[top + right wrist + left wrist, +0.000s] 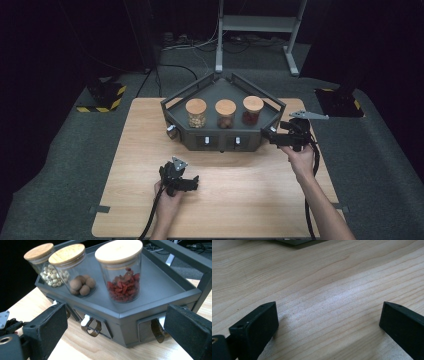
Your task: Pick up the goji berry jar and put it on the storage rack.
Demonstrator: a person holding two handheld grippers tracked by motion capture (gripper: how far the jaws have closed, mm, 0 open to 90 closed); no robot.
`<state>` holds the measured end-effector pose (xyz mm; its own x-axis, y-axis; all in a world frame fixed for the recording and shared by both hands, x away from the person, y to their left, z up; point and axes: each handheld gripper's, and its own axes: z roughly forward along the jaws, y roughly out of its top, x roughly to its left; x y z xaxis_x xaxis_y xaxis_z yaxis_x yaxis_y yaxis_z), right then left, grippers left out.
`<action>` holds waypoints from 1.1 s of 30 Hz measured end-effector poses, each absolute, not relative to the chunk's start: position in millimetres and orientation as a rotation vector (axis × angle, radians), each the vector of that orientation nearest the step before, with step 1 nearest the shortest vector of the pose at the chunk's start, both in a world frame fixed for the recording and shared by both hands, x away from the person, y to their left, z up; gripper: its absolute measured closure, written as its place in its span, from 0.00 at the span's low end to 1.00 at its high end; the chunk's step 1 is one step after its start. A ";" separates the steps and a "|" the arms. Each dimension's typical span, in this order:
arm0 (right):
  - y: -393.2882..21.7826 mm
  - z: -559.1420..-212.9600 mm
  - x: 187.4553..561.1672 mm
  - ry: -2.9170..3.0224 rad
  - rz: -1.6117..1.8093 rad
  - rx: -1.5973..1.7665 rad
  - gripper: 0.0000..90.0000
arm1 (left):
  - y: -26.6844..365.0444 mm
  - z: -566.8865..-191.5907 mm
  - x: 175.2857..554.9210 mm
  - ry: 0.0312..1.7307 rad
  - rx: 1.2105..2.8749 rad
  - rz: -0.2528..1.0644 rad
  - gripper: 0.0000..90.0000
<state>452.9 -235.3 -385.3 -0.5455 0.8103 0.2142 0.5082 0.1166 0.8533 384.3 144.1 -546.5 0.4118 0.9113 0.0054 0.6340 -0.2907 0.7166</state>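
R gripper (270,134) by right corner of dark grey tray (160,293) w/ red-berry glass jar (123,277), fingers wide, holding nothing. L gripper (192,184) low on light wood desk (324,290), fingers wide, empty.

I see a dim room around a brightly lit table (150,150), with soft glare on its wood and blurred jaws close-up.

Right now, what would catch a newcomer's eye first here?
Three cork-lidded glass jars stand in a row on a dark grey angular drawer stand at the table's far edge: pale seeds left, brown nuts middle, red berries right. The right gripper hovers open by the stand's right corner.
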 end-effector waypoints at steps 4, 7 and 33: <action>-237.8 -387.6 448.7 2.091 1.412 1.289 0.07 | 144.1 -546.6 384.2 1.307 2.030 0.558 0.03; -240.8 -389.4 444.9 2.083 1.430 1.285 0.07 | 144.1 -546.6 384.2 1.308 2.030 0.558 0.03; -261.2 -424.1 423.5 2.077 1.432 1.318 0.08 | 144.1 -546.6 384.2 1.308 2.030 0.559 0.03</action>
